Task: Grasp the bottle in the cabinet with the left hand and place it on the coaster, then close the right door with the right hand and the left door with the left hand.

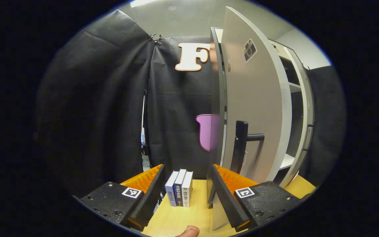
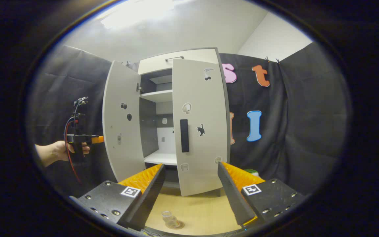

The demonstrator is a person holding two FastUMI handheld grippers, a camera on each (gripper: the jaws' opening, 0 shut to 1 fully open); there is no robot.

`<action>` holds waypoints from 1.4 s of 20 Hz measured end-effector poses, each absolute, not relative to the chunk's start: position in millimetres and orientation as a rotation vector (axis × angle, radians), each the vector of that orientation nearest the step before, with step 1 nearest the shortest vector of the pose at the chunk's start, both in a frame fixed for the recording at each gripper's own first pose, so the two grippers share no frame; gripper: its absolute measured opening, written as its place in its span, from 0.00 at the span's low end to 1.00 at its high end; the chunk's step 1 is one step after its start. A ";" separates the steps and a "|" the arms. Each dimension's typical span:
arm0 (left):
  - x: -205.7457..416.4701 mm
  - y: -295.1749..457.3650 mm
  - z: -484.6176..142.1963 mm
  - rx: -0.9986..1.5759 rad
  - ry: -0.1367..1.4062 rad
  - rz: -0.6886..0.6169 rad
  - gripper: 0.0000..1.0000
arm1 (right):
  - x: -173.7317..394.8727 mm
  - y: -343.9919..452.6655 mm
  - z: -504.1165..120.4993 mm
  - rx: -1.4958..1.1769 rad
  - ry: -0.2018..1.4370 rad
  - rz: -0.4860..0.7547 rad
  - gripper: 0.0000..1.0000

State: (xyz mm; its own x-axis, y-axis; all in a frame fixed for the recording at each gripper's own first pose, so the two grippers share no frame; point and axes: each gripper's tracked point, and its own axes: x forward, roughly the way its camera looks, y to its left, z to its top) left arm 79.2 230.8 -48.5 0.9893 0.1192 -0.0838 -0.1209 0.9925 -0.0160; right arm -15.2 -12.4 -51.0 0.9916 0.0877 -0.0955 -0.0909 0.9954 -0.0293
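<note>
While the left door [image 2: 123, 121] of the cabinet [image 2: 163, 98] stands open, the left tongs [image 1: 188, 194] are held wide and empty just behind its outer face, close to the black handle [image 1: 240, 146]. The right door [image 2: 201, 125] looks almost shut already, and the right tongs [image 2: 191, 194] hang wide and empty in front of it. The bottle [image 2: 169, 220] stands on the coaster [image 2: 178, 226] on the bench [image 2: 202, 210]. The step is judged to be the closing of the left door: a steady push on the panel's free edge is advised, with the tongs kept clear of the hinge side. Three books [image 1: 179, 188] stand upright on the pale wooden bench, black cloth walls the booth, and a white ceiling is seen above.
</note>
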 end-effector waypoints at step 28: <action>109.0 112.7 -40.4 -0.010 0.088 0.063 0.89 | -61.4 -91.9 -59.5 -0.037 0.105 -0.061 0.97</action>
